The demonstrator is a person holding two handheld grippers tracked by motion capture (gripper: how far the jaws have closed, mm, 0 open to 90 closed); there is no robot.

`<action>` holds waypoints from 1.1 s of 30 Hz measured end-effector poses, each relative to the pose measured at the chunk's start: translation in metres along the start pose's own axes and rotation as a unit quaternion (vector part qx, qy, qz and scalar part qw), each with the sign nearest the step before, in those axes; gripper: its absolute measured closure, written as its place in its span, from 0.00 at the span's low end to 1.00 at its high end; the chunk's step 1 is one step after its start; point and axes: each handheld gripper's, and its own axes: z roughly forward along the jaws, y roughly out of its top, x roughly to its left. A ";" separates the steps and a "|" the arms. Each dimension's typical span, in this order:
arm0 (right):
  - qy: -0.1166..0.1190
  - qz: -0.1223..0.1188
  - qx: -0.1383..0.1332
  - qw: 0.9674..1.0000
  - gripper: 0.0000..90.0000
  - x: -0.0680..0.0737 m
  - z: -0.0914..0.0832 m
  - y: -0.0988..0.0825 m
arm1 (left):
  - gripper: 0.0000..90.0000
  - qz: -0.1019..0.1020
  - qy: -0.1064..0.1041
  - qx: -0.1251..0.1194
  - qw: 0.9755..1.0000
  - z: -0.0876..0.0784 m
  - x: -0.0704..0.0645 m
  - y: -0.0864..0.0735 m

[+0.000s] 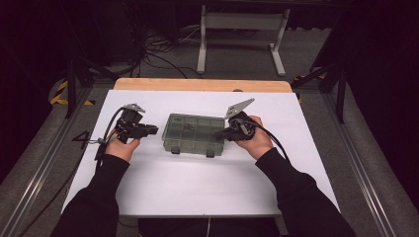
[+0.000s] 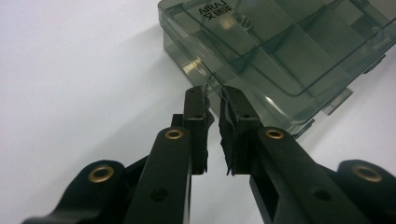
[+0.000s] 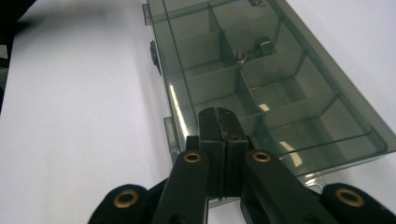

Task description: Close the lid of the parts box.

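I note the smoky translucent plastic compartment box point(image 1: 192, 132) mid-table, lid seemingly still shut, my left gripper point(image 2: 213, 100) nearly closed and empty at its corner, right gripper point(image 3: 218, 122) clamped empty against its end: opening remains.

My white table sheet point(image 1: 197, 187) is brightly lit from above while the room around it falls to near black. In the high view the picture is soft and a little grainy. Along my left jaws the smoky plastic box point(image 2: 289, 51) throws small glints and a pale shadow; my own black jaws sit blurred up close, as they do on the right
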 end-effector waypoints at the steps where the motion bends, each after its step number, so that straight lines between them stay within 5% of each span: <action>1: 0.001 0.001 0.003 1.000 1.00 0.000 0.001 -0.001 | 0.90 0.001 0.001 -0.001 1.000 0.000 0.000 0.000; 22: 0.006 -0.002 0.029 1.000 1.00 0.007 0.016 -0.008 | 0.91 -0.006 -0.014 -0.008 1.000 0.002 -0.001 -0.007; 26: 0.004 -0.003 0.027 1.000 1.00 0.008 0.016 -0.008 | 0.96 0.011 -0.037 -0.027 0.999 -0.003 -0.010 -0.005; 33: 0.002 -0.004 0.018 1.000 1.00 0.009 0.016 -0.011 | 1.00 0.047 -0.050 -0.011 0.998 0.001 -0.030 -0.002</action>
